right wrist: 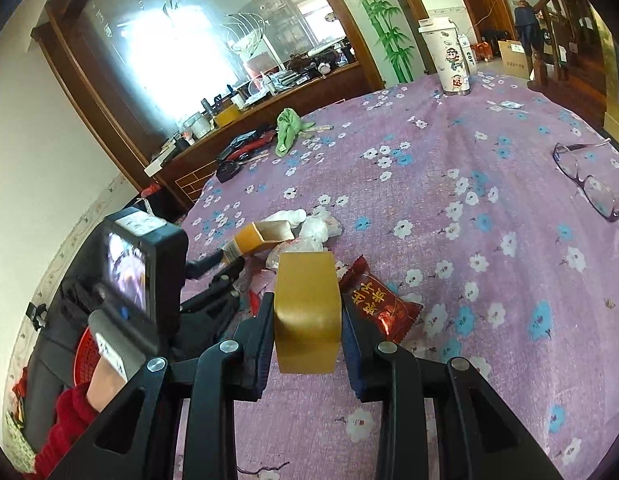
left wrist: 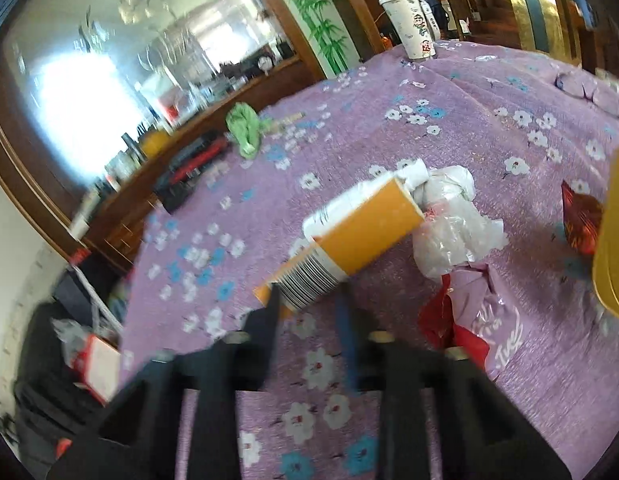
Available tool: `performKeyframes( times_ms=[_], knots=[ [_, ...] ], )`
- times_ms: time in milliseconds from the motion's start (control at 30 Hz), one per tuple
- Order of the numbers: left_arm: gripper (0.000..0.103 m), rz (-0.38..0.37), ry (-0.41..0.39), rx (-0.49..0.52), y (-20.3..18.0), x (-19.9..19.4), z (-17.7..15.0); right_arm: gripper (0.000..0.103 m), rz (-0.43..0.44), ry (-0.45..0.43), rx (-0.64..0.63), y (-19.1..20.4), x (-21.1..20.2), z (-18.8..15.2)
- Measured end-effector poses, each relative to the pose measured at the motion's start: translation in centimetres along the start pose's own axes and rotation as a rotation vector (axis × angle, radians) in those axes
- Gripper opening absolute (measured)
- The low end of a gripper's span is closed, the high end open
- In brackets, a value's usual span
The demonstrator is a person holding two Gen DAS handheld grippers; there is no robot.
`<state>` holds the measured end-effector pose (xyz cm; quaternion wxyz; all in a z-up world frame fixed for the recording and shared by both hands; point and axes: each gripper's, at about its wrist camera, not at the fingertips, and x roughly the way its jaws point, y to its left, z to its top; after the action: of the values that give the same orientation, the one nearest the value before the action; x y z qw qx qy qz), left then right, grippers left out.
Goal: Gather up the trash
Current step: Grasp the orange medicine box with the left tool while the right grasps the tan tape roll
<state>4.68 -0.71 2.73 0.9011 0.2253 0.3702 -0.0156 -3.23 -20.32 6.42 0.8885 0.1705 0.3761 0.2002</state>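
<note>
Collecting trash from the floral tablecloth [right wrist: 489, 208], with both claws loaded. Left gripper [left wrist: 309, 300] is clenched on the barcode end of an open orange carton [left wrist: 361, 228], held tilted above the cloth. Right gripper [right wrist: 307, 312] grasps a tan tape roll [right wrist: 307, 312] between its pads. Crumpled white plastic [left wrist: 449, 224], a pink bag [left wrist: 489, 312] and a red snack wrapper [right wrist: 379, 304] lie clustered just beyond. Judged step: carrying 2 items off; next calls for a bin, possibly the red basket [right wrist: 87, 356] at left.
</note>
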Motion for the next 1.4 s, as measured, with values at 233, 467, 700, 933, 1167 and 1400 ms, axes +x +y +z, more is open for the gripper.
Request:
performKeyframes(
  times_ms=[233, 467, 700, 933, 1167, 1400],
  knots=[
    [0.020, -0.097, 0.010, -0.112, 2.5, -0.5, -0.5, 0.033, 0.005, -0.019, 0.020, -0.7, -0.9, 0.1],
    [0.075, -0.065, -0.094, -0.011, 2.3, -3.6, -0.3, 0.033, 0.018, -0.021, 0.032, -1.1, -1.2, 0.2],
    [0.090, 0.030, -0.115, 0.284, -1.8, -2.9, -0.1, 0.033, 0.029, -0.013, 0.040, -1.3, -1.1, 0.0],
    [0.090, 0.108, -0.101, 0.314, -2.3, 0.6, 0.8, 0.033, 0.036, 0.000, 0.047, -1.8, -0.7, -0.2],
    [0.066, 0.036, -0.091, 0.228, -1.4, 2.3, 1.2, 0.033, 0.038, 0.007, 0.051, -1.9, -0.5, -0.1],
    [0.033, -0.026, -0.066, 0.142, -1.0, 2.2, 1.0, 0.033, 0.038, -0.002, 0.037, -1.1, -0.7, -0.3]
  ],
)
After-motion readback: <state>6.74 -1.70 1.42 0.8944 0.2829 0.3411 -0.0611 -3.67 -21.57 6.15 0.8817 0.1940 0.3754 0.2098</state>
